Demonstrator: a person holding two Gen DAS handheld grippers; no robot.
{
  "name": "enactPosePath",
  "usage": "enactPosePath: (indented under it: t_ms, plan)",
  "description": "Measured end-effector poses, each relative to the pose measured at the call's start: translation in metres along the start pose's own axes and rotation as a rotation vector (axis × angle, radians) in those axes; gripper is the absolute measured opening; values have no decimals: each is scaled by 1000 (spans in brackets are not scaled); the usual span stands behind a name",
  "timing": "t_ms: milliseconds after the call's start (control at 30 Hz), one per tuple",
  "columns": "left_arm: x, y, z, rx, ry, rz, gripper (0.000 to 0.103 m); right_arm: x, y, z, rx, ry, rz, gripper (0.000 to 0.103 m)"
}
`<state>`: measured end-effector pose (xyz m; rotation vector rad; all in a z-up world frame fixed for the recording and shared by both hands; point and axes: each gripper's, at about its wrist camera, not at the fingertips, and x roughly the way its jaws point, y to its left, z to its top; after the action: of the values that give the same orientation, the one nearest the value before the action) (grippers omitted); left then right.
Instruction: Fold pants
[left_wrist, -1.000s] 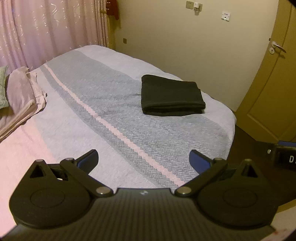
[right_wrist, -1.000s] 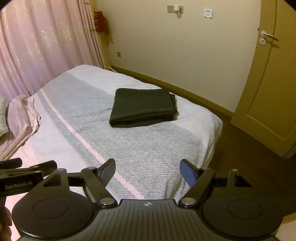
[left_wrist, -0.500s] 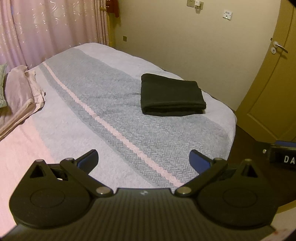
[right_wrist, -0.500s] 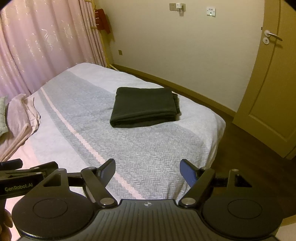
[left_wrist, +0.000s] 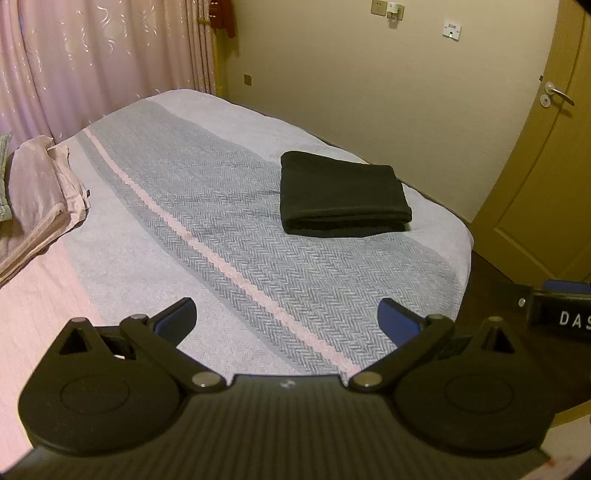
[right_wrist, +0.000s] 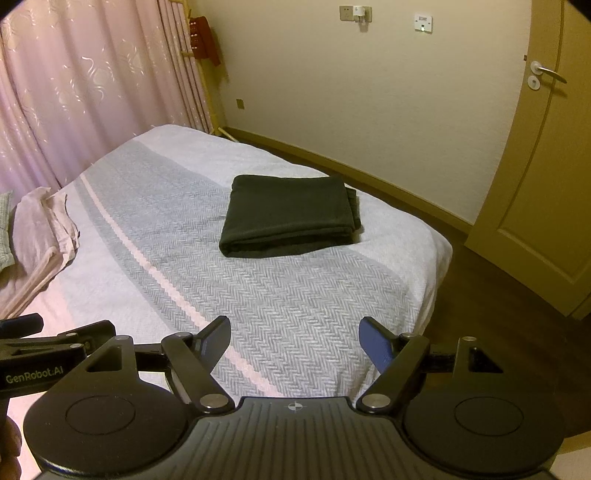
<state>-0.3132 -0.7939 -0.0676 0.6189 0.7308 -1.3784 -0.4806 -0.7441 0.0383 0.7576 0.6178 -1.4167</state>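
Dark pants (left_wrist: 341, 195) (right_wrist: 291, 218) lie folded into a flat rectangle on the far right part of the bed, near its foot corner. My left gripper (left_wrist: 286, 319) hangs open over the near part of the bedspread, well short of the pants, with nothing between its blue-padded fingers. My right gripper (right_wrist: 293, 341) is open too, above the near right edge of the bed and also apart from the pants. The left gripper's side (right_wrist: 40, 350) shows at the left edge of the right wrist view.
The bed (left_wrist: 207, 236) has a grey herringbone spread with a pink stripe. Folded pinkish linen (left_wrist: 33, 199) lies at the left. Pink curtains (left_wrist: 92, 62) hang behind. A cream wall, a yellow door (right_wrist: 546, 177) and dark floor (right_wrist: 491, 295) lie right of the bed.
Both views have shifted slightly; the folded pants sit a touch lower in the frames. The pants have not moved, and both grippers stay open.
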Motion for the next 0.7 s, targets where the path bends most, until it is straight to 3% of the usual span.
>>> enactPosePath:
  t_ms: [700]
  plan:
    - [2, -4, 0, 20, 4, 22, 102, 1, 1, 0, -1, -2, 3, 74]
